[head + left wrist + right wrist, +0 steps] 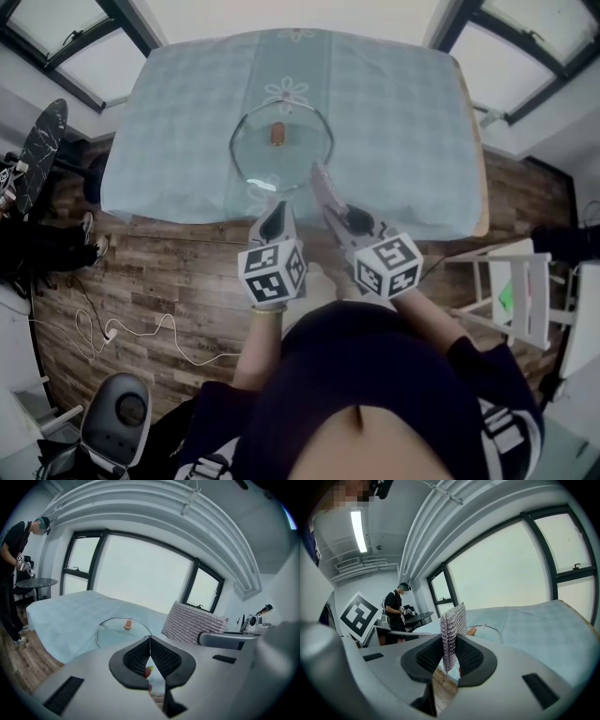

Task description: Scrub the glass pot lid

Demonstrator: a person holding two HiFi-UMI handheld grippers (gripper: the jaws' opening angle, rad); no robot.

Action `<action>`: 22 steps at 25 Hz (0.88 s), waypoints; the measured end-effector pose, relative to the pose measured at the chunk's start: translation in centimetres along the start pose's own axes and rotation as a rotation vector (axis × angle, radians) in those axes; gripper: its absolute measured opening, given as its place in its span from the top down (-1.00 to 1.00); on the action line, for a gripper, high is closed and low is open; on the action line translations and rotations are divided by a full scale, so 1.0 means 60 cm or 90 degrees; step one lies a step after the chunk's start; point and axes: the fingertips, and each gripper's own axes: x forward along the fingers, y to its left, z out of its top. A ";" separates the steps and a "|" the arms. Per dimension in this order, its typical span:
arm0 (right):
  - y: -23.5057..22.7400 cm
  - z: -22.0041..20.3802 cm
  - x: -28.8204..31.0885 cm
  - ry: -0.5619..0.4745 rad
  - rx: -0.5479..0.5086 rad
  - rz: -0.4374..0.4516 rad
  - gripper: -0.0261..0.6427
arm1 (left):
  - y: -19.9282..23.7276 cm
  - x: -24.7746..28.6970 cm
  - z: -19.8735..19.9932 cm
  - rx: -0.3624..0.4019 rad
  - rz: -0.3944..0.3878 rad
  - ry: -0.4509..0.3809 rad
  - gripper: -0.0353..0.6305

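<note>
Glass pot lid (281,150): lies flat, its brown knob (277,133) up, on the table's near half, close to the front edge.
Table (403,103): covered by a pale blue checked cloth with a flower print down the middle.
Right gripper (450,653): jaws clamped on a silver mesh scrubbing cloth (452,627), which stands upright out of the pads.
Scrubbing cloth against lid: in the head view its far end overlaps the lid's near right rim; whether they touch cannot be told.
Left gripper (150,644): jaws pressed together with nothing between them, tip at the table's front edge, just short of the lid.
Grippers: side by side, both pointing towards the lid.
Floor (169,272): wood planks, a white cable (141,333) lying on it.
Right of table: a white stool (511,291).
Background: a person in black (11,573) stands by a small round table.
</note>
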 end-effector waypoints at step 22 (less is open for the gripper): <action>-0.026 0.032 0.122 0.002 0.002 -0.043 0.69 | 0.094 0.098 0.040 -0.004 -0.027 0.027 0.88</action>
